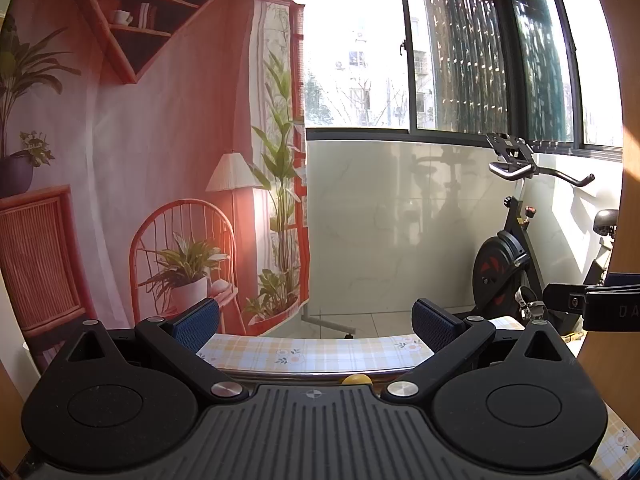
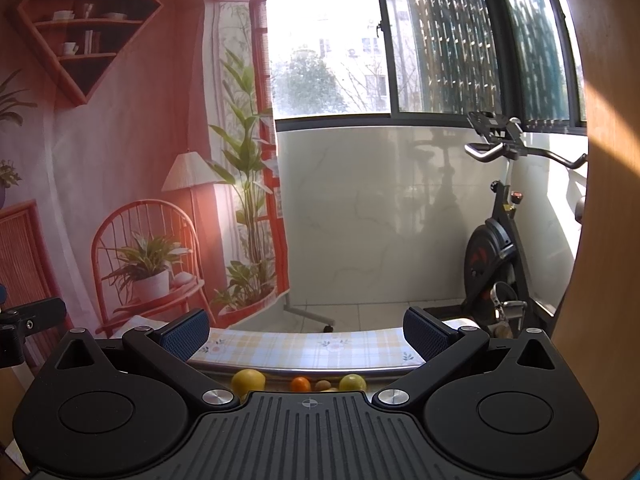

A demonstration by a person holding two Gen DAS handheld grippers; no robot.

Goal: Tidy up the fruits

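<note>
My left gripper (image 1: 316,324) is open and empty, held above the table with a checked floral cloth (image 1: 312,352). Only the top of one yellow fruit (image 1: 355,379) shows just over the gripper body. My right gripper (image 2: 306,330) is also open and empty above the same cloth (image 2: 304,346). Below it, partly hidden by the gripper body, lie a large yellow fruit (image 2: 248,381), a small orange fruit (image 2: 300,384), a brown fruit (image 2: 322,385) and a yellow-green fruit (image 2: 352,382). The right gripper's side shows at the right edge of the left wrist view (image 1: 592,306).
A printed backdrop curtain (image 1: 140,160) hangs beyond the table on the left. An exercise bike (image 1: 516,256) stands at the right by the window wall (image 1: 400,220). A wooden panel (image 2: 608,200) borders the far right.
</note>
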